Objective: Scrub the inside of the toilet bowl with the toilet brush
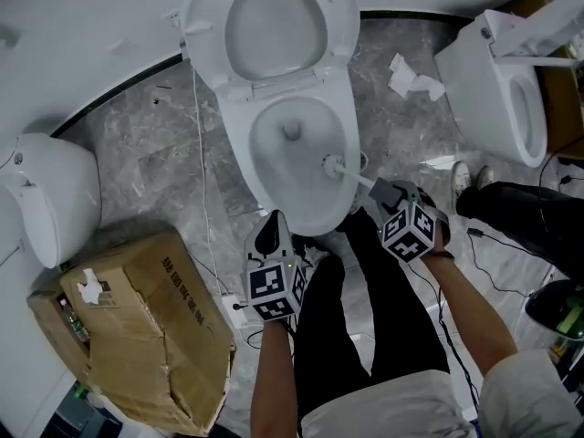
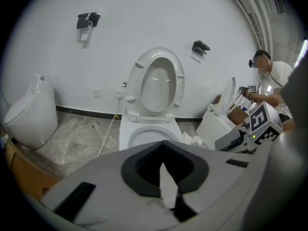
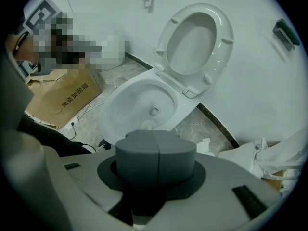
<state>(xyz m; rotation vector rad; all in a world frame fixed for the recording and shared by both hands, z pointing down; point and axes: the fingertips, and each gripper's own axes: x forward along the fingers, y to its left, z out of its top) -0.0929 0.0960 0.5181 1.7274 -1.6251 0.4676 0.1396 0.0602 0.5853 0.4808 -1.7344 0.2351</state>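
The white toilet (image 1: 339, 201) stands with lid and seat raised; I also see its bowl (image 2: 142, 134) in the left gripper view and the bowl (image 3: 118, 110) in the right gripper view. The white toilet brush head (image 1: 330, 163) sits inside the bowl at its right wall. Its handle (image 1: 359, 179) runs back to my right gripper (image 1: 384, 192), which is shut on it. In the right gripper view the right gripper (image 3: 158, 150) shows its pads together, and they hide the handle. My left gripper (image 1: 271, 233) hovers over the bowl's front rim, holding nothing. In its own view the left gripper (image 2: 166, 179) shows only a thin slit between the pads.
A dented cardboard box (image 1: 146, 327) lies at the lower left beside a white floor fixture (image 1: 50, 199). A second toilet (image 1: 497, 89) stands at the right, with crumpled paper (image 1: 408, 76) near it. A cable (image 1: 203, 226) crosses the floor. Another person (image 2: 270, 78) crouches at the right; their shoe (image 1: 462, 182) is close by.
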